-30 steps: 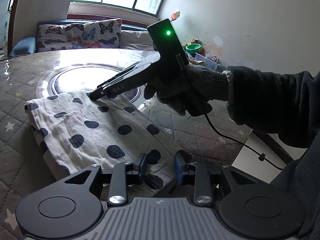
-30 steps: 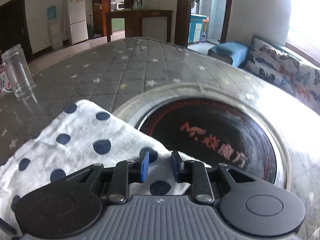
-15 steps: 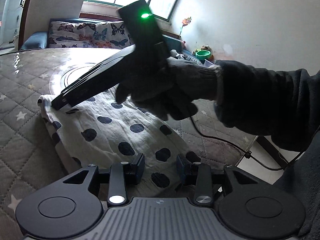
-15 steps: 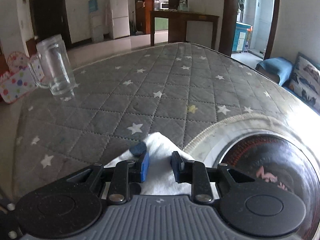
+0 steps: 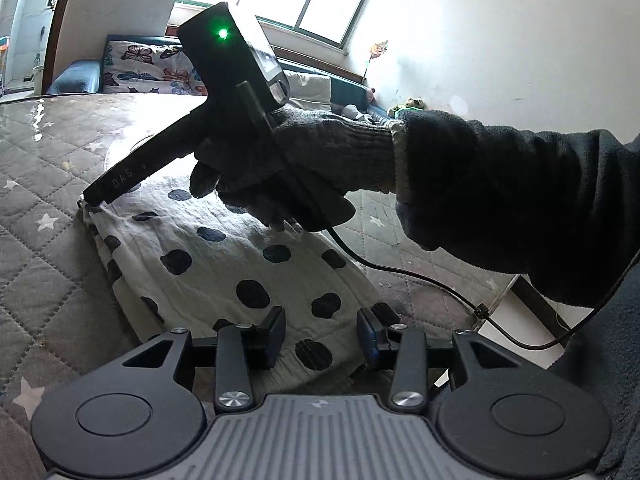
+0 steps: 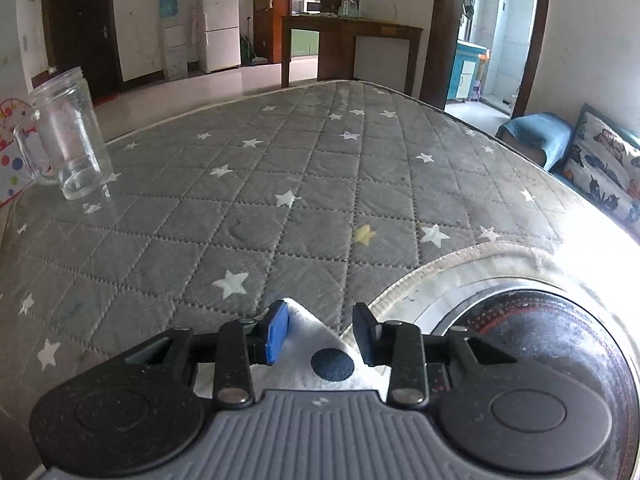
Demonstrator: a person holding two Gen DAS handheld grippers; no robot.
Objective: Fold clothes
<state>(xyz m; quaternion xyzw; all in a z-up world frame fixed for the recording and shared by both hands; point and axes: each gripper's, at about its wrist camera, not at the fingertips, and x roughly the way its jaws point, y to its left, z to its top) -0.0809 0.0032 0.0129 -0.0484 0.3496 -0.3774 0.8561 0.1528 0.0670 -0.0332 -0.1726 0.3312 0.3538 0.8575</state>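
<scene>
A white cloth (image 5: 224, 256) with dark dots lies folded on the grey star-patterned table (image 6: 248, 216). The left tongs (image 5: 320, 338) are open wide, holding nothing, and the near edge of the cloth sits just under and between the two fingers. The right tongs (image 6: 320, 336) are open too, holding nothing. A far corner of the cloth (image 6: 320, 356) lies between their fingers.

A clear glass mug (image 6: 66, 148) stands at the far left of the table, well apart from the cloth. It looks empty.

Only the left view shows the whole cloth, the gloved hand (image 5: 288, 168) gripping the right tongs, and their tip down at the cloth's far corner. Only the right view shows the mug and the round dark plate (image 6: 560, 344) set in the table, just beside the cloth corner.
</scene>
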